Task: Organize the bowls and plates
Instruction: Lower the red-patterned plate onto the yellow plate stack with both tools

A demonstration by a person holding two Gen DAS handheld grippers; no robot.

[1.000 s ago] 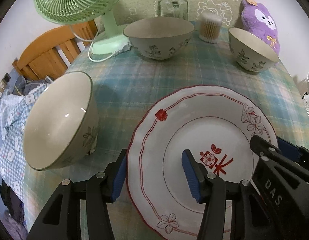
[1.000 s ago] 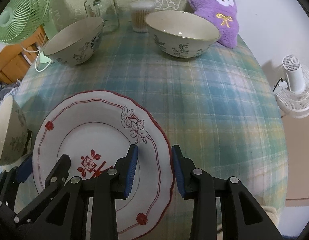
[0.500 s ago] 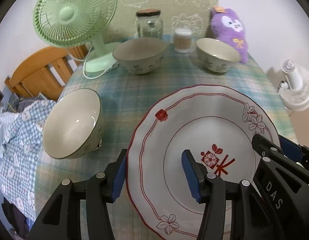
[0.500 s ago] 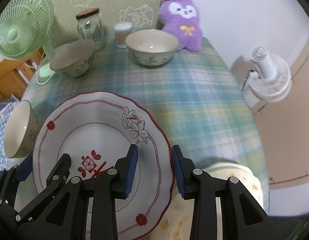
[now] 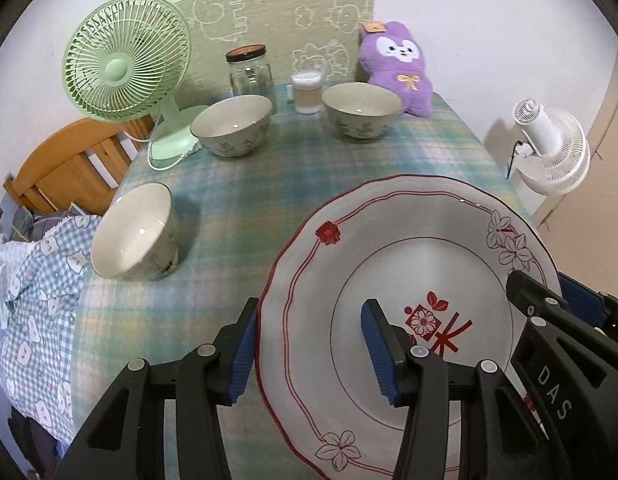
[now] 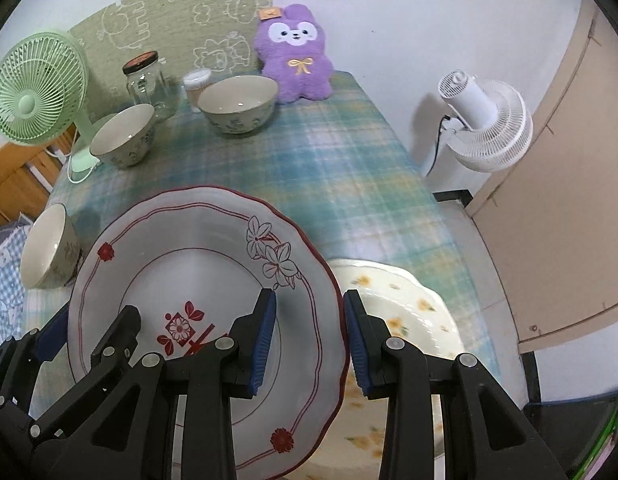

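Note:
A white plate (image 5: 409,248) with red trim hangs above the plaid table (image 5: 269,184), held from both sides. My left gripper (image 5: 309,352) has its jaws closing on the plate's left rim. My right gripper (image 6: 309,336) is shut on the right rim of the plate (image 6: 181,264). Below it, near the table's front right, lies a cream plate with yellow flowers (image 6: 405,308), partly hidden. One floral bowl (image 5: 133,232) leans at the table's left edge. Two more bowls (image 5: 233,124) (image 5: 361,114) stand upright at the back.
Along the back stand a green fan (image 5: 125,64), a glass jar (image 5: 251,72), a small cup of swabs (image 5: 307,96) and a purple plush (image 5: 393,64). A white fan (image 5: 549,144) stands off the table's right. Wooden slats (image 5: 69,160) and chequered cloth (image 5: 33,300) lie left.
Both grippers have risen and drawn back with the plate between them, so the bowls and fan look smaller. The yellow-flowered plate has come into view under the right gripper.

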